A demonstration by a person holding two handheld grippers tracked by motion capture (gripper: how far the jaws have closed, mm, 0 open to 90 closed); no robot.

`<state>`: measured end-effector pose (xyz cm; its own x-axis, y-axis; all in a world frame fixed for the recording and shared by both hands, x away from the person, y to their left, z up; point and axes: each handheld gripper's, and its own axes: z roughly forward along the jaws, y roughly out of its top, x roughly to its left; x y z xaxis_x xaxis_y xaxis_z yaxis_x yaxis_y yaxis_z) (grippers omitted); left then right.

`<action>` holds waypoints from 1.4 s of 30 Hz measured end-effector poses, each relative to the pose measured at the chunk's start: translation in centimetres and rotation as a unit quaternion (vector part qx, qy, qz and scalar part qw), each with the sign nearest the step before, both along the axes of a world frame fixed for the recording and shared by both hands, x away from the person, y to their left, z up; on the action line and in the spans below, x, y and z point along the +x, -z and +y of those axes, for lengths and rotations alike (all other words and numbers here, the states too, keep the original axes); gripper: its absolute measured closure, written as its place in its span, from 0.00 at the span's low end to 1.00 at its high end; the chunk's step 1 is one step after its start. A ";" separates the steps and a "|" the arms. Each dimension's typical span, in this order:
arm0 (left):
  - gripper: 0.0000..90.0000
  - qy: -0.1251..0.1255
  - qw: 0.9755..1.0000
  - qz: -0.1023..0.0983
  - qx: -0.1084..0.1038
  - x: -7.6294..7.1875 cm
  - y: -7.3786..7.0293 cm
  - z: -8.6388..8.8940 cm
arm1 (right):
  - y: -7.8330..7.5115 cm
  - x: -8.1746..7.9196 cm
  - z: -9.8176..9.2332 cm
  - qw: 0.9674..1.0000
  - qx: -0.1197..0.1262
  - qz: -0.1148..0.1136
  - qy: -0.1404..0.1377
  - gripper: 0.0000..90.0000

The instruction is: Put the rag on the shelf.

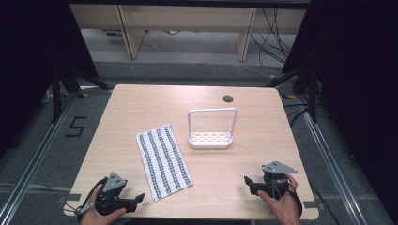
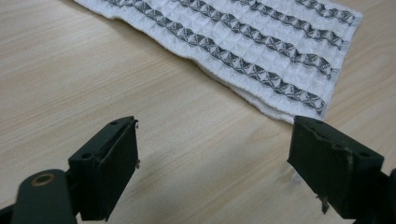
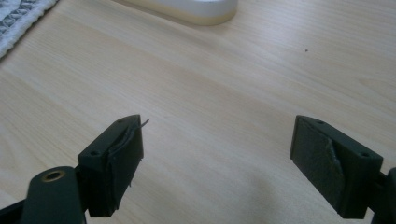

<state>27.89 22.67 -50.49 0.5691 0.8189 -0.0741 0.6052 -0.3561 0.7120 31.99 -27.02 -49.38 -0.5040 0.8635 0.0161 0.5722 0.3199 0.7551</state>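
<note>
Left fingers: standing spread wide, nothing between them, hovering low over bare table.
Right fingers: also spread wide and pinching nothing, bare wood between and ahead of them.
Left gripper: resting near the table's near edge, held in the person's hand, pointing toward the cloth.
Right gripper: sitting well apart from the left one, pointing inward.
Cloth: lying flat just beyond the left fingers, its near corner beside the right-hand finger; in the right gripper view only an edge is peeking in, far up-left of the fingers.
Rack: white, standing ahead of the right fingers, apart from the cloth.
Step, as judged: reaching for the cloth.
Doing it well: probably lowering one finger flat to the wood, sliding under the corner, then closing on all layers.
</note>
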 end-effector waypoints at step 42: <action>0.17 0.023 1.000 0.003 -0.004 -0.4 0.0 -2.2 | -0.4 0.2 9.2 0.989 0.008 0.004 -0.146 0.28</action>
<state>27.50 20.46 -50.52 0.6063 0.7907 -0.0846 0.5923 -0.3780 0.7115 32.23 -17.83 -48.97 -0.7318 0.6806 0.0341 0.4630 0.4598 0.7577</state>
